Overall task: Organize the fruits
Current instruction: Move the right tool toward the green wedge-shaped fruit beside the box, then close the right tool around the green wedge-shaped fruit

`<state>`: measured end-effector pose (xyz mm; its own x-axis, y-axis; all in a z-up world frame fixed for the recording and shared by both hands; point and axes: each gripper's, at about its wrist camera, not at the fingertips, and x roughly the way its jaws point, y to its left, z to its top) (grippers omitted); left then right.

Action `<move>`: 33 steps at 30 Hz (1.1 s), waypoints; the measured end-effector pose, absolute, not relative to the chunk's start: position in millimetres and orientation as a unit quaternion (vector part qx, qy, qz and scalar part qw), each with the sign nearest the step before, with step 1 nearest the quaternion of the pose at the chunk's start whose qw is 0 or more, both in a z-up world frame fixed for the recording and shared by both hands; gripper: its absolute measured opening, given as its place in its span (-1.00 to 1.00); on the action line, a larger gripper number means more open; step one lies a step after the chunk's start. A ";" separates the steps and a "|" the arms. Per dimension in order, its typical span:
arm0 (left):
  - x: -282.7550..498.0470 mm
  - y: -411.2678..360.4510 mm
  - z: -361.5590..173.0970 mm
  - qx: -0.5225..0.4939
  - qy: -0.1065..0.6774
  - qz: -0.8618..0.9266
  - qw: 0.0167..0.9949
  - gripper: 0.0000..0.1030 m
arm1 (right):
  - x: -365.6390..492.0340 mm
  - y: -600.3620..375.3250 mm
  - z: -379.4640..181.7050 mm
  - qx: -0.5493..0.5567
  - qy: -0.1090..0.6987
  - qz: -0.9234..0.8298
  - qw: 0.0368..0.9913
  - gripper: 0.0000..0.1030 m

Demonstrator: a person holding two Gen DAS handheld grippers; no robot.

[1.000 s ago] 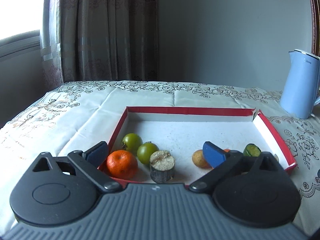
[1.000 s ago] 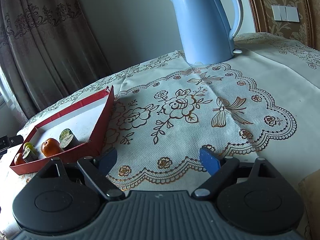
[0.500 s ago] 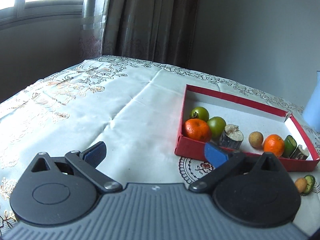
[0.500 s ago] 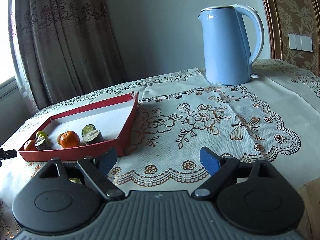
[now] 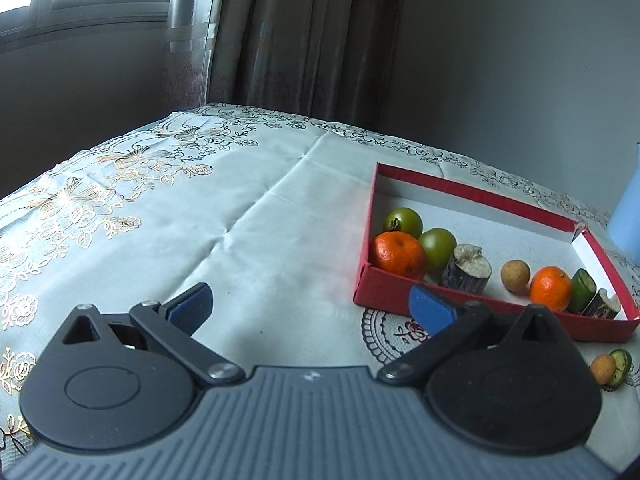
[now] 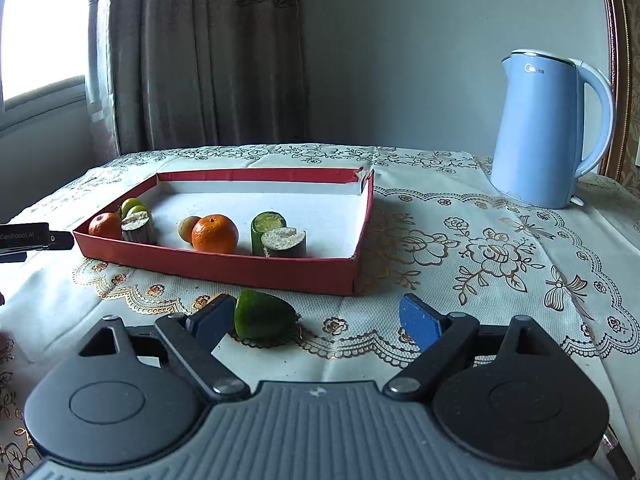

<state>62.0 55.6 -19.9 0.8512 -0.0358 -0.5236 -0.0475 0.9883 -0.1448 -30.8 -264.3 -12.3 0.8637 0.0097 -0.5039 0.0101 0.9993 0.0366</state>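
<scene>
Surface (image 6: 460,280) with lace cloth carried a blue kettle (image 6: 548,140) and a red tray (image 6: 256,270). Left gripper (image 5: 310,304) hovered low, level, left of the tray, jaws spread, holding nothing. Right gripper (image 6: 318,320) sat low in front of the tray, jaws spread; a green fruit piece (image 6: 262,316) lay on the cloth just beside its left finger (image 6: 212,322), contact unclear. Tray count: 2 oranges (image 5: 398,256), 2 green round fruits (image 5: 438,242), 2 dark cut stubs (image 5: 466,270), 1 green cut piece (image 5: 582,290), 1 small tan fruit (image 5: 516,276). Second tan fruit (image 5: 603,369) lay outside.
</scene>
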 end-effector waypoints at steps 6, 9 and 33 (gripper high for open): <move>63.0 55.7 -20.4 -0.077 0.275 0.003 0.958 1.00 | -27.5 -253.5 -11.2 -0.017 0.269 0.053 0.961 0.75; 63.8 55.9 -21.0 -0.078 0.277 0.002 0.958 1.00 | -25.5 -249.8 -11.2 -0.039 0.274 0.086 0.957 0.75; 66.4 56.7 -23.5 -0.083 0.286 0.004 0.954 1.00 | 2.9 -250.2 -20.5 -0.066 0.318 0.132 0.936 0.06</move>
<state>66.4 56.7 -23.5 0.8359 -0.0407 -0.5474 -0.0548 0.9861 -0.1569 2.9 -250.2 -20.5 0.7627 0.2055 -0.6132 -0.2893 0.9564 -0.0393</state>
